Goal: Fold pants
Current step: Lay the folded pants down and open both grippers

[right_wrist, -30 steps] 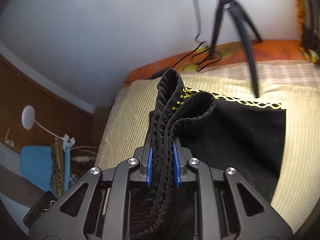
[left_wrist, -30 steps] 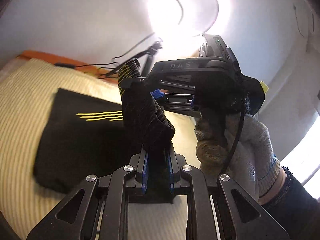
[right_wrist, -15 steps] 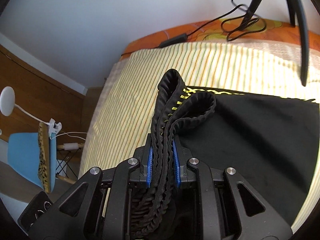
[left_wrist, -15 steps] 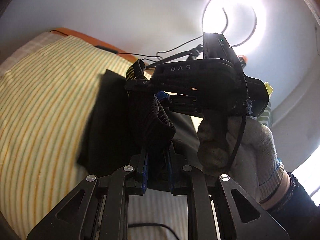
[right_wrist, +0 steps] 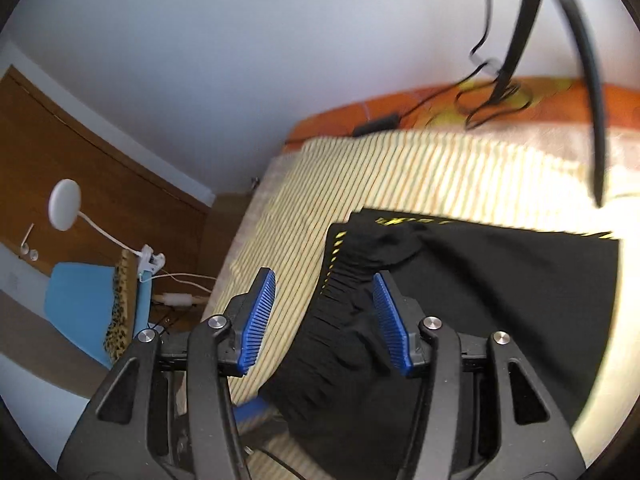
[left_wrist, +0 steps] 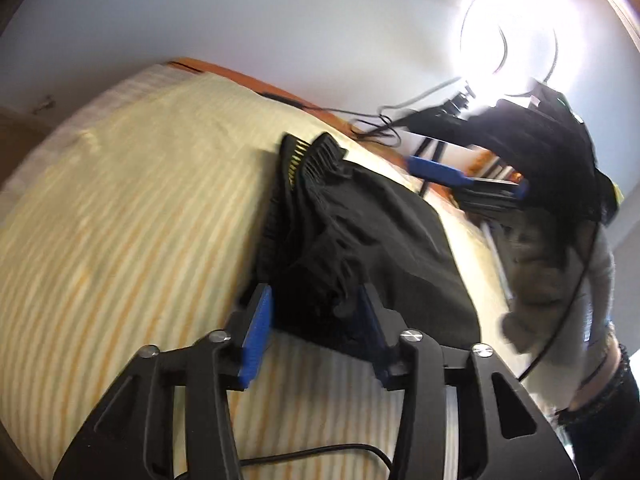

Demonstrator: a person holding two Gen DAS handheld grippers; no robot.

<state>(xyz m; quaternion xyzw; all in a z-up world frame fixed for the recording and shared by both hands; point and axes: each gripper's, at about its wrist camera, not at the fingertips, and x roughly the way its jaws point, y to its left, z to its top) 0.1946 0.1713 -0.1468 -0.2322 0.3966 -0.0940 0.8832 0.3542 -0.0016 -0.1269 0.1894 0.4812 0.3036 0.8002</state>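
1. The left gripper [left_wrist: 316, 320], black-framed with ribbed blue pads, has its jaws spread wide; the folded edge of the black fabric pants [left_wrist: 360, 248] lies in the gap between them, and neither pad pinches the cloth.
2. The right gripper [right_wrist: 324, 316], of the same black frame and blue pads, is also parted — the gathered elastic waistband [right_wrist: 344, 300] of the pants runs up between its fingers without being clamped.
3. The pants rest folded on the cream and yellow striped bedsheet [left_wrist: 132, 220], waistband toward the left side of both views, with small yellow markings [right_wrist: 404, 222] showing along the far edge in the right wrist view.
4. In the left wrist view the right gripper appears to the right beyond the pants, blurred, carried in a hand in a grey knit glove [left_wrist: 560, 268].
5. A thin black cable [left_wrist: 320, 450] crosses the sheet below the left gripper.
6. Farther off, an orange cover [right_wrist: 400, 104] borders the bed's far edge, carrying coiled black cables [right_wrist: 484, 100] and the black legs of a tripod [right_wrist: 516, 40].
7. A glowing ring light [left_wrist: 516, 32] shines against the pale wall in the left wrist view.
8. Beside the bed in the right wrist view stand a light-blue chair [right_wrist: 76, 296], a white round-headed lamp [right_wrist: 64, 204] and brown wooden panelling [right_wrist: 80, 148].
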